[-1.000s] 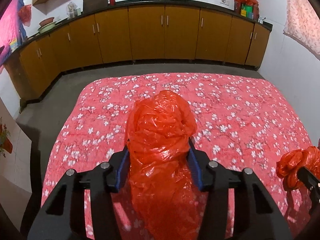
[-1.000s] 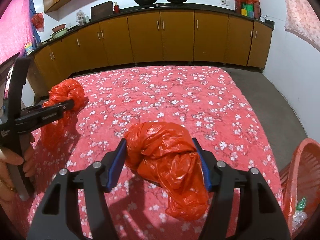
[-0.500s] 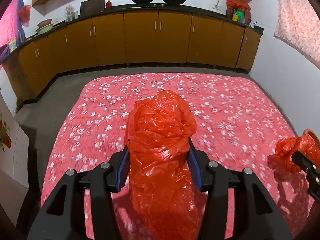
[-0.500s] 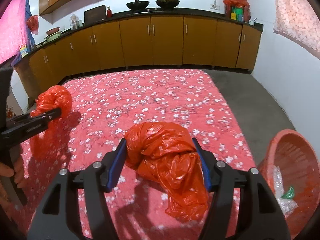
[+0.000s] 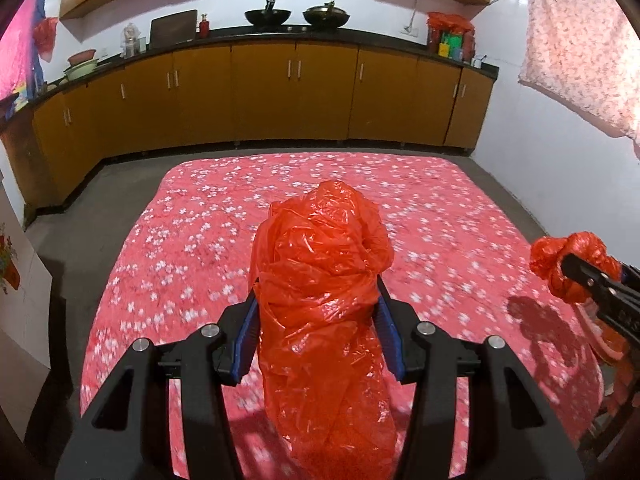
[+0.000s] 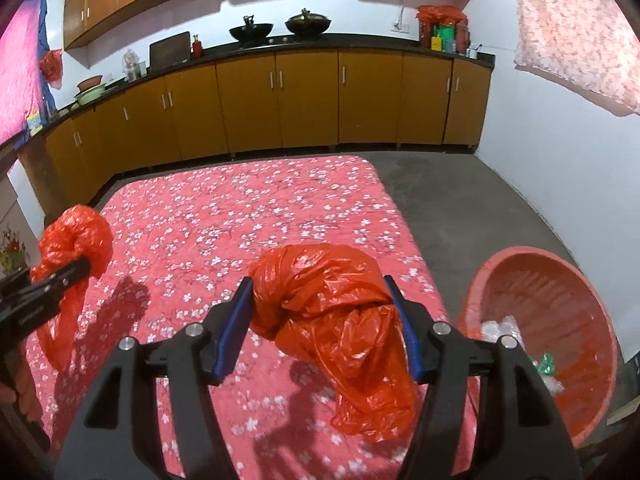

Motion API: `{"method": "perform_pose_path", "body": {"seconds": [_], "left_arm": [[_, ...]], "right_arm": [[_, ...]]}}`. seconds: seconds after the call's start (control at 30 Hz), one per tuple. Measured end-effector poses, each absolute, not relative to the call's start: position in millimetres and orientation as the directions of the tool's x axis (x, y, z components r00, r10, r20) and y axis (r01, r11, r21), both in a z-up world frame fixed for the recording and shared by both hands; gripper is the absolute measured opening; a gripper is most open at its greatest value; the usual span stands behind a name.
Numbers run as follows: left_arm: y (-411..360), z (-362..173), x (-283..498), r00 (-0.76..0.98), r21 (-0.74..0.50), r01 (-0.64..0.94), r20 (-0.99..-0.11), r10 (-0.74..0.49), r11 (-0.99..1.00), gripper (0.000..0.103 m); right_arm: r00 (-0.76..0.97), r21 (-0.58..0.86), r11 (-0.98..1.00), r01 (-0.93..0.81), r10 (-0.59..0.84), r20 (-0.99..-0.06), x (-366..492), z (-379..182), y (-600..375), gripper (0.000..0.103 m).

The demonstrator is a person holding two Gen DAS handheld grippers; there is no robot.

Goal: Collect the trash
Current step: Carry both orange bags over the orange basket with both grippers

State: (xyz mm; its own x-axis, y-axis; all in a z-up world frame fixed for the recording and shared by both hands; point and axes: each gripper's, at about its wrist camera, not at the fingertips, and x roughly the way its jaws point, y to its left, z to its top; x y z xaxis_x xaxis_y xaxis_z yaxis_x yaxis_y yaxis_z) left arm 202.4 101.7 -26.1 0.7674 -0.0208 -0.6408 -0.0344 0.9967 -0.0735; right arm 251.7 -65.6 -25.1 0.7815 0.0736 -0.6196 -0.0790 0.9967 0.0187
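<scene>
My left gripper (image 5: 316,300) is shut on a crumpled red plastic bag (image 5: 320,280) and holds it above the pink floral cloth (image 5: 224,248). My right gripper (image 6: 320,300) is shut on a second red plastic bag (image 6: 332,312), lifted above the cloth's right part. A red basket (image 6: 560,280) stands on the floor to the right of the right gripper, with clear plastic scraps and a green bit inside. The right gripper's bag shows in the left wrist view (image 5: 568,260); the left gripper's bag shows in the right wrist view (image 6: 72,240).
Brown kitchen cabinets (image 5: 288,92) with a dark counter run along the back wall, with two woks (image 5: 296,16) on top. Grey floor (image 6: 460,184) surrounds the cloth. A white wall (image 6: 540,128) stands at right with a pink cloth hanging.
Both grippers have risen and moved right with their bags. The red basket has come further into the right wrist view.
</scene>
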Motion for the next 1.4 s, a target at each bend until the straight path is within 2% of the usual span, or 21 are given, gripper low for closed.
{"method": "perform_pose_path", "body": {"seconds": [1.4], "left_arm": [[-39, -14, 164, 0.762, -0.038, 0.274, -0.601, -0.241, 0.961, 0.052]], "right_arm": [[0.811, 0.051, 0.986, 0.16, -0.102, -0.576, 178, -6, -190, 0.062]]}}
